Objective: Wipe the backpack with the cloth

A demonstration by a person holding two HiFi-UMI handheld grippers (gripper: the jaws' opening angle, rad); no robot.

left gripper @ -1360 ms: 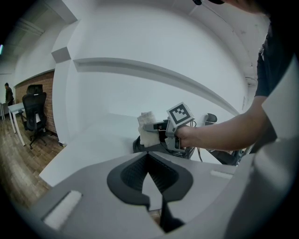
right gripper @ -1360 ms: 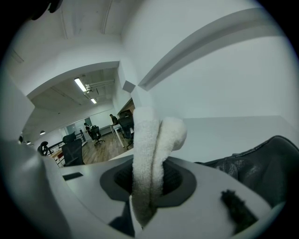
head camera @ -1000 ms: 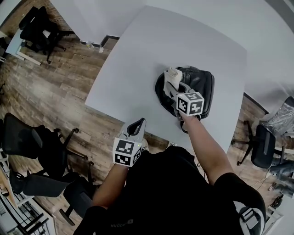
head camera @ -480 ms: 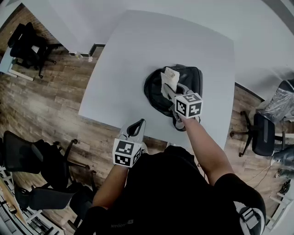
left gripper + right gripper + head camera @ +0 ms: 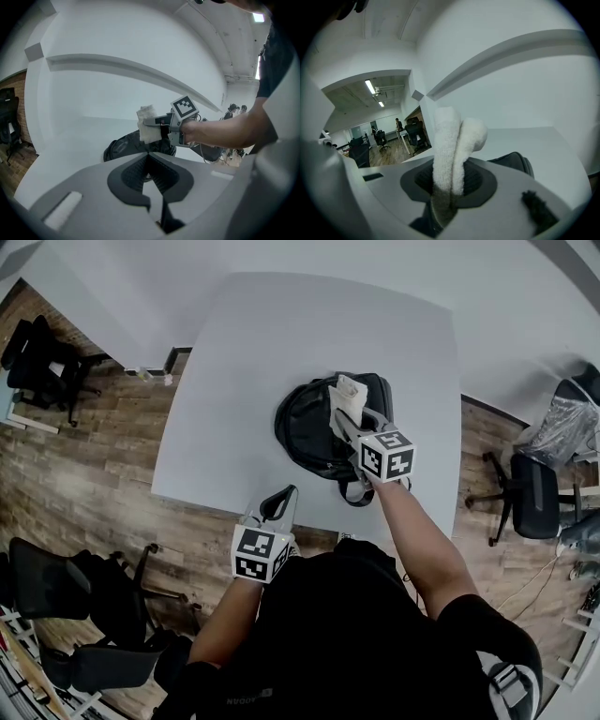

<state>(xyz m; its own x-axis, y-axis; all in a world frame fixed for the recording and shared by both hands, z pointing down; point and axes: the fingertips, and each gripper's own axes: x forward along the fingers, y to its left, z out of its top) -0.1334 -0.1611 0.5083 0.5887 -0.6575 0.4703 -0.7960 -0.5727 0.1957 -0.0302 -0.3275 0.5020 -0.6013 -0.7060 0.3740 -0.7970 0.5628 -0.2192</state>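
Your right tongs (image 5: 349,427) clamp the cloth (image 5: 350,396); your left tongs (image 5: 277,505), closed empty, hang clear of the backpack (image 5: 305,432), so it may slide when wiped

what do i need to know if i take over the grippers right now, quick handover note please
Right gripper: shut on the cloth, held over the backpack; whether the cloth touches it is unclear.
Left gripper: shut, nothing in it, by the table's near edge.
Backpack: lying on the table toward the near side.
Done: cloth gripped. How much has been wiped cannot be told.
Left: wipe the backpack's surface.
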